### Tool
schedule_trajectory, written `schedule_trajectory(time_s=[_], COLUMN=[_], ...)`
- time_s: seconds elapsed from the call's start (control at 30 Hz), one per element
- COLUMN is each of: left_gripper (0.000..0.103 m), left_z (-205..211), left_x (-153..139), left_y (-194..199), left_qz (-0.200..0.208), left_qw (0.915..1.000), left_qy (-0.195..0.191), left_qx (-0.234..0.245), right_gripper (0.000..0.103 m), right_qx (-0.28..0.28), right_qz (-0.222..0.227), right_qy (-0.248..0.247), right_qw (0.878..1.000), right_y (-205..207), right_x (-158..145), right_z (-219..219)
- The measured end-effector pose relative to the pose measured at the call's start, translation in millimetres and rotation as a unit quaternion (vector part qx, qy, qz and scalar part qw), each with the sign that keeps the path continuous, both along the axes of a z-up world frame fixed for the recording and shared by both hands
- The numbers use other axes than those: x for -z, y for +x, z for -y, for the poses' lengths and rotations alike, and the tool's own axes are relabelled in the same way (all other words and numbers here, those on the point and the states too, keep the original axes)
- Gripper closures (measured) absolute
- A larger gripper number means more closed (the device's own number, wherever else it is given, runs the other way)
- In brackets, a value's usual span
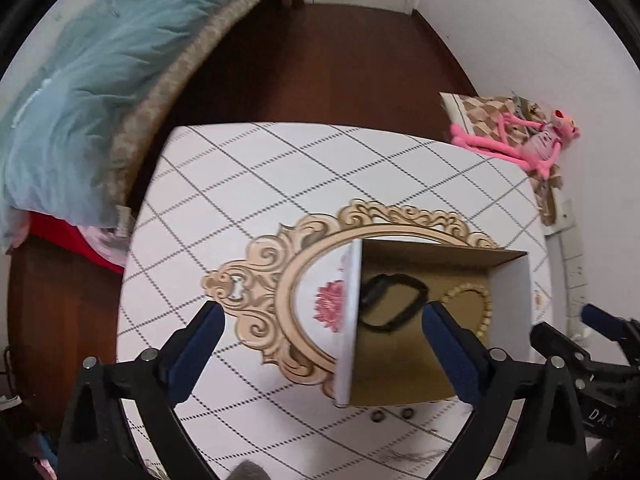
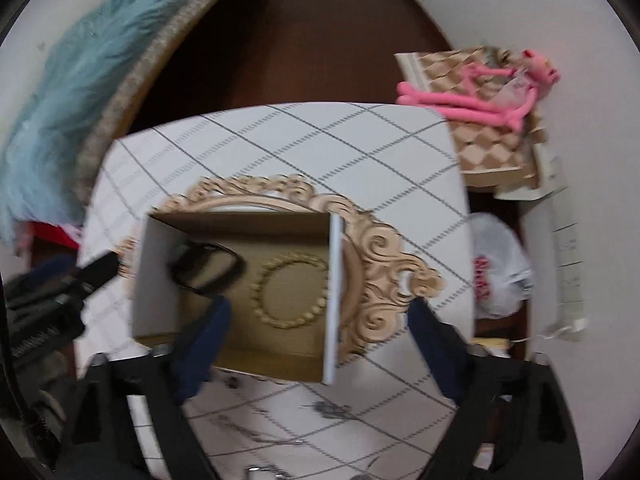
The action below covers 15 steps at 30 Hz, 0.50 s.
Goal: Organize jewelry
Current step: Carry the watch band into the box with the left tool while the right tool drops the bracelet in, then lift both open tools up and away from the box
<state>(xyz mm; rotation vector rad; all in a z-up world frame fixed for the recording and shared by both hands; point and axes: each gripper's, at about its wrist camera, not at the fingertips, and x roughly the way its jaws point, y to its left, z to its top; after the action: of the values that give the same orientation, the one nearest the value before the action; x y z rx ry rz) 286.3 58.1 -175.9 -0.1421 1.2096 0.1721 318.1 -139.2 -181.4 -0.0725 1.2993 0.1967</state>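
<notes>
Left gripper (image 1: 320,344): its jaws are standing wide apart and gripping nothing; it is hovering over the near left wall of the box, one blue pad outside the box, the other over its floor.
Right gripper (image 2: 316,344): it is also hanging released and empty, straddling the box's near right corner; its picture is blurring, so I judge it to be in motion.
Loose jewelry (image 1: 392,415): two small dark rings are lying on the tabletop just beside the box's near edge, and thin chain-like pieces (image 2: 328,410) are lying nearer the right gripper, too blurred to name.
Step in hand: by my reading, one of these small pieces is waiting to be picked up and dropped into the box.
Doing it well: I would be lowering one gripper straight down over a single ring, closing slowly so it is not skidding away on the smooth top, and keeping the other gripper clear of the box walls, or steadying them.
Box (image 1: 512,304): an open cardboard box is sitting on the table (image 1: 248,184), over its ornate painted oval.
Box contents: a black band (image 1: 390,300) is lying against the far left corner, and a gold beaded ring-shaped piece (image 2: 290,294) is lying flat beside it, the two close or just touching.
Beyond: a pink plush toy (image 1: 532,144) is lying on a checkered surface past the table's far right corner.
</notes>
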Motion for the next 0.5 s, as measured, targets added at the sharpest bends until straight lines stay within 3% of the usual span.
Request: schedule_trajectory(time_s=[0.2, 0.5], left_gripper=[0.001, 0.001], left_z=[5, 6], left_x=[12, 10], left_y=[-14, -26], left_qz=[-0.004, -0.001], left_qw=[0.9996, 0.9995], left_qy=[0.028, 0.032], left_qx=[-0.001, -0.002], right_gripper=[0.008, 0.008], right_qx=[0.001, 0.008], right_qz=[0.006, 0.008], right_qy=[-0.04, -0.04], right_qw=[0.999, 0.999], right_y=[-20, -34], right_x=[18, 24], right_z=[-3, -6])
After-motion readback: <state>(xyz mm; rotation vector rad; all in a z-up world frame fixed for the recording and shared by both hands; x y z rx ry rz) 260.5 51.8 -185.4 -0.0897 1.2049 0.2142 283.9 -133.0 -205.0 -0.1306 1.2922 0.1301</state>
